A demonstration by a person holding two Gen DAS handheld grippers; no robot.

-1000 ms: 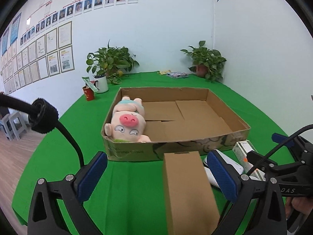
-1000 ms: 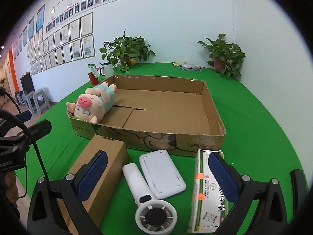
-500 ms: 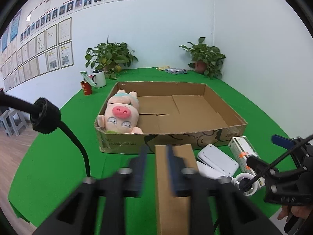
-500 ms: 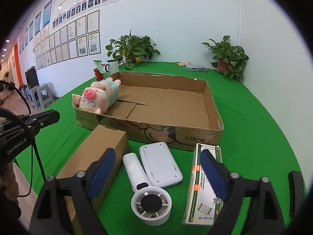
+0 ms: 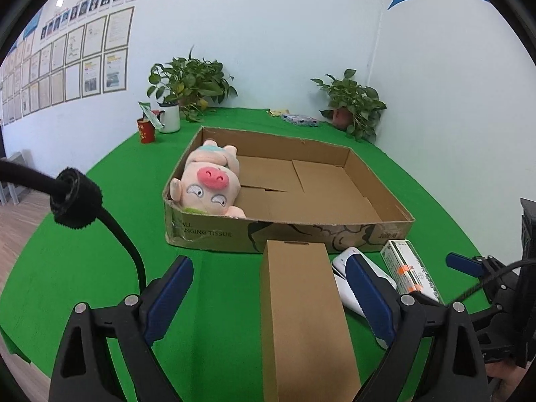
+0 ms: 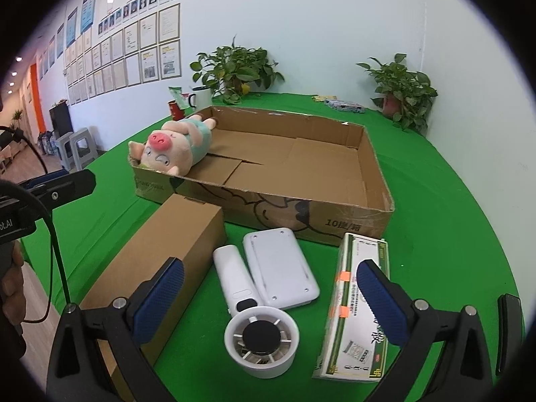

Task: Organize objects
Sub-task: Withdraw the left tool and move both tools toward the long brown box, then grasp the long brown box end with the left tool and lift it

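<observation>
The left gripper (image 5: pixel 269 296) had just been reopening and stood wide astride the brown carton (image 5: pixel 303 315), pads clear of it. The right gripper (image 6: pixel 268 293) gaped wide over the handheld fan (image 6: pixel 253 315). One plush pig (image 5: pixel 209 186) lay in the cardboard tray (image 5: pixel 375 231). Outside it lay one carton, one fan, one white pad (image 6: pixel 279 266) and one medicine box (image 6: pixel 356 308). The long carton, gripped near its end, might swing and knock the fan.

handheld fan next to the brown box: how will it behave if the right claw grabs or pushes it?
The white handheld fan lies flat, so it probably won't roll. Its smooth plastic handle may slip between pads. The round head looks bulkier than the handle, so a handle grasp could droop; the vaned face seems fragile.
</observation>
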